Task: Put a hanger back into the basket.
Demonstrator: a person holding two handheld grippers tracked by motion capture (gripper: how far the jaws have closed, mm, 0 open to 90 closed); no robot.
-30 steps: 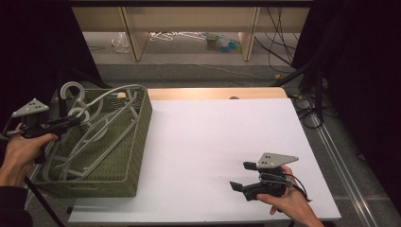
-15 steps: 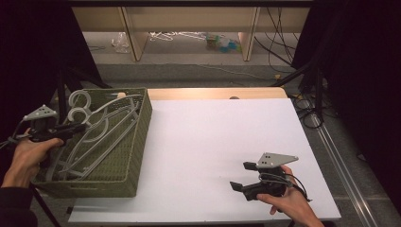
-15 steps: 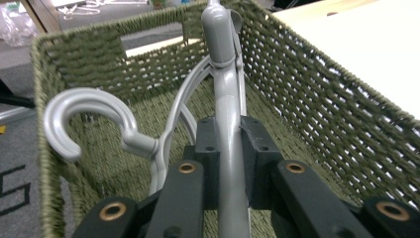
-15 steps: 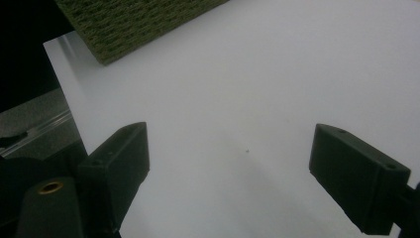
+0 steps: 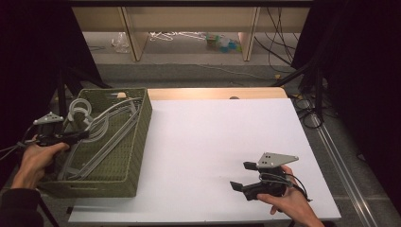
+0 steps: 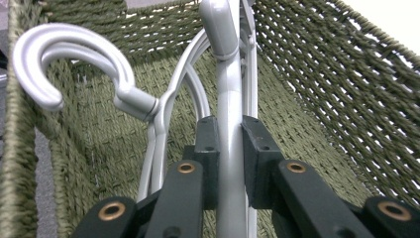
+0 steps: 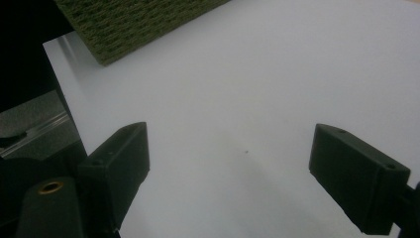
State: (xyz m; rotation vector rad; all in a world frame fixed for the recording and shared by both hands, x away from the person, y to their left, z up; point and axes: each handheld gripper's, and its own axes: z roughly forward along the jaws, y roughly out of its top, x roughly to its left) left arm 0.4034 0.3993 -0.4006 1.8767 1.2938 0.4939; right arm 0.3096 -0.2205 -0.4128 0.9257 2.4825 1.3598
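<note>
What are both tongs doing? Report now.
Left tongs: shut on a grey hanger in the basket.
Right tongs: open, holding nothing.

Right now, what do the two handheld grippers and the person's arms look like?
Both are black pistol-style units. The left gripper and the right gripper each carry a grey three-cornered plate on top, the right one's with small holes. The fingers are blocky black pads on links with brass-coloured pivots. A black cable loops by the right hand. The left forearm wears a dark sleeve.
</note>
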